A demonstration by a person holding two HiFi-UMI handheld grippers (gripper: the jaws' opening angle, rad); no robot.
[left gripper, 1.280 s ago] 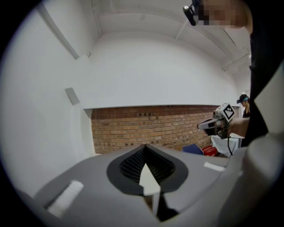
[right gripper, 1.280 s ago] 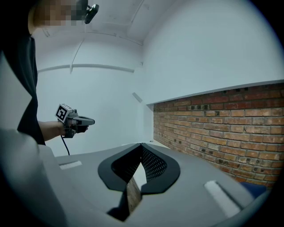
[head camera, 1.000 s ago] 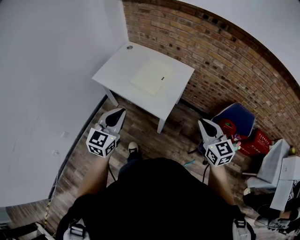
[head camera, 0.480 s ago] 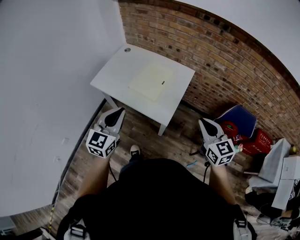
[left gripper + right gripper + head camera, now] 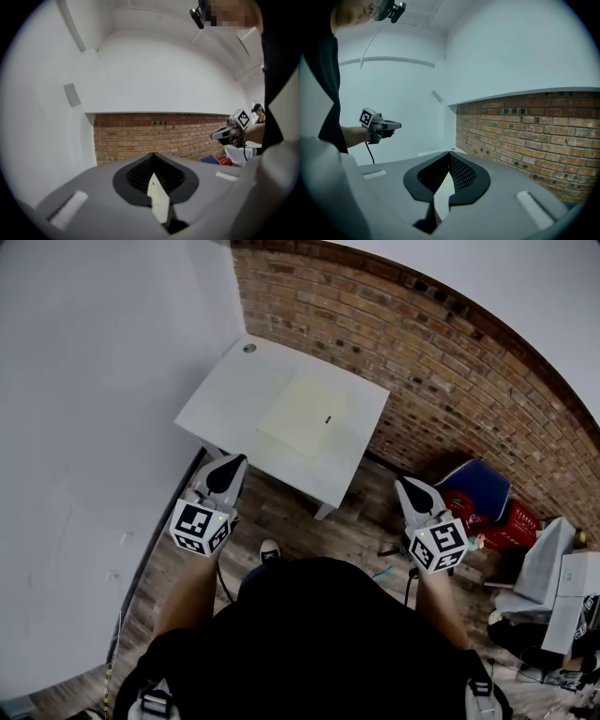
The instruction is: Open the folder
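Looking down through the head view: a person stands on a plank floor [image 5: 300,521] with a gripper in each hand. A white table [image 5: 225,399] sits in the corner where a white wall meets a brick wall [image 5: 422,352]. The folder [image 5: 305,413], pale yellow, lies flat and closed near the table's middle, with a small dark mark toward its right edge. The left gripper [image 5: 236,461] points at the table's near edge, just short of it. The right gripper [image 5: 403,484] is well apart to the right, over the floor off the table's corner. Neither touches the folder. A red basket [image 5: 511,521] sits by the brick wall at far right.

Left gripper view: the jaws meet at their tips, nothing caught between them. Brick wall runs across behind, and the other gripper shows at the right edge, held in a hand.

Right gripper view: the jaws are drawn together to a point, gripping nothing. The left gripper shows at the left against the white wall, with brick on the right.
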